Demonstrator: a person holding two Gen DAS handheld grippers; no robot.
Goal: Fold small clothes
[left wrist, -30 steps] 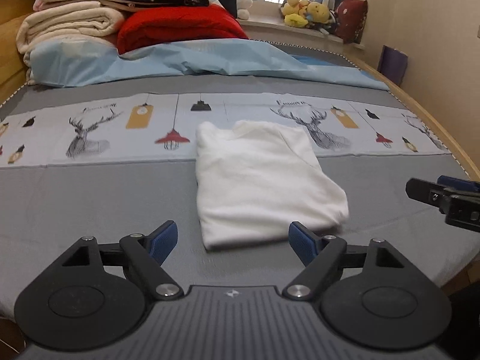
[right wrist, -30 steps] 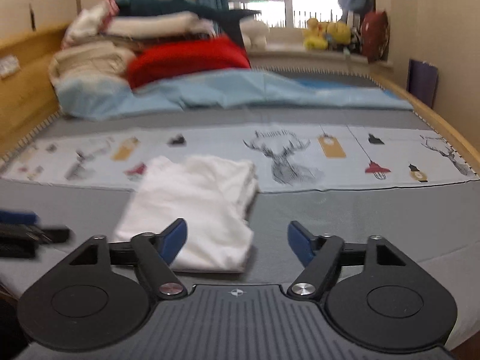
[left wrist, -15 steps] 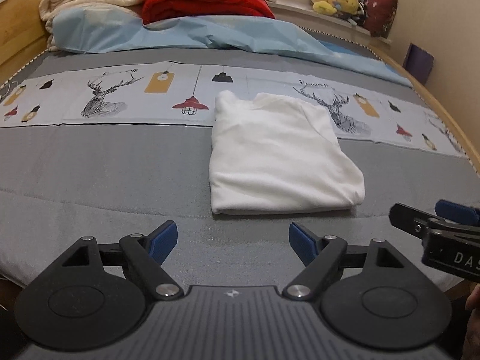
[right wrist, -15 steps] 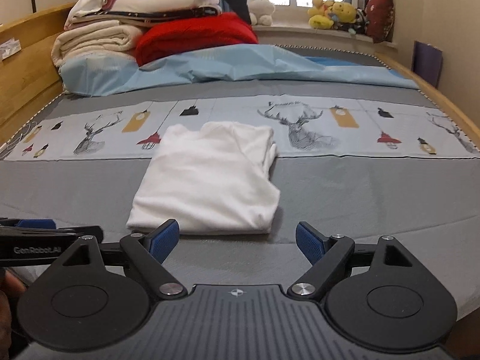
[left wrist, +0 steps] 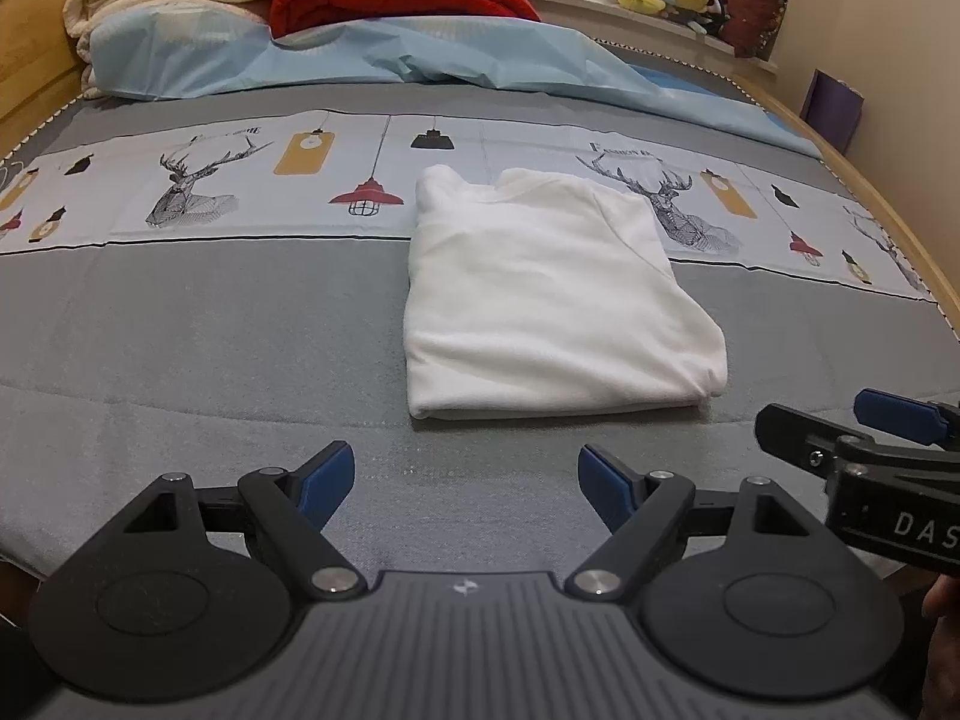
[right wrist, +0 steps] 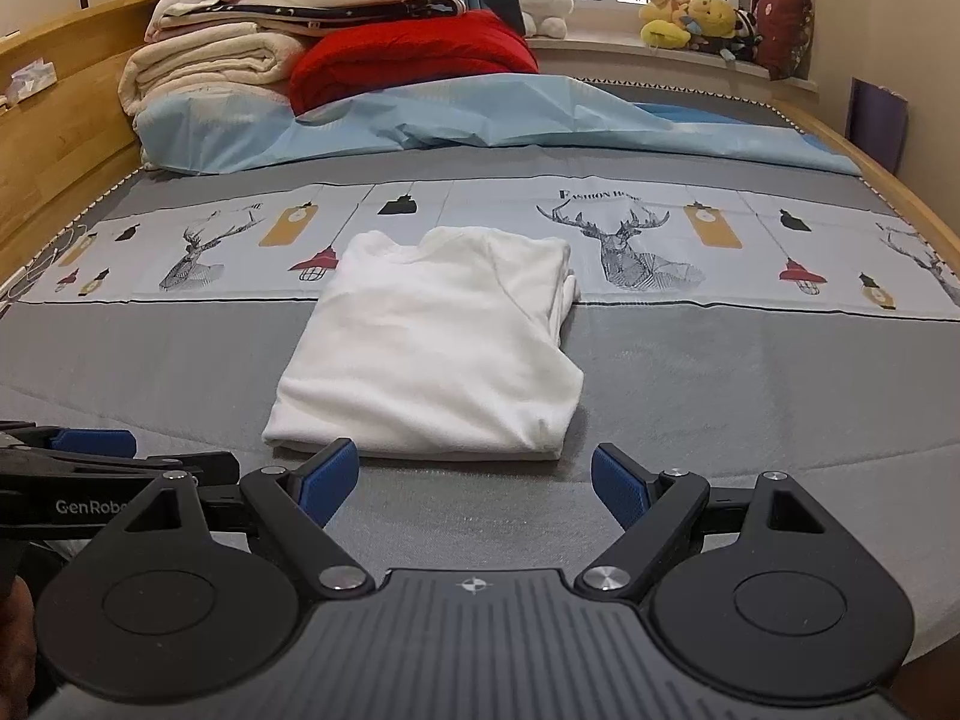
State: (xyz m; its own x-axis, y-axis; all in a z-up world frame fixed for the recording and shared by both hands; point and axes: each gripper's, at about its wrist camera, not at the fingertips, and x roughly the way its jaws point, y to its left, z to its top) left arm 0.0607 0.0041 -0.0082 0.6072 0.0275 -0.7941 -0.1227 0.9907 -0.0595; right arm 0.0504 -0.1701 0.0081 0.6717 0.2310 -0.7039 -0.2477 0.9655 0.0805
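Note:
A white garment (left wrist: 552, 300) lies folded into a flat rectangle on the grey bed cover; it also shows in the right wrist view (right wrist: 438, 348). My left gripper (left wrist: 465, 474) is open and empty, a short way in front of the garment's near edge. My right gripper (right wrist: 474, 477) is open and empty, just short of the same near edge. The right gripper shows at the right edge of the left wrist view (left wrist: 852, 438). The left gripper shows at the left edge of the right wrist view (right wrist: 102, 456).
The bed cover has a printed band with deer and lamps (left wrist: 192, 186) behind the garment. A light blue sheet (right wrist: 480, 120), a red blanket (right wrist: 414, 54) and stacked towels (right wrist: 210, 66) lie at the head. Plush toys (right wrist: 690, 18) sit on the sill. A wooden bed frame (right wrist: 54, 138) runs along the left.
Both grippers have drawn back from the folded garment towards the bed's near edge and steadied. The garment has not moved.

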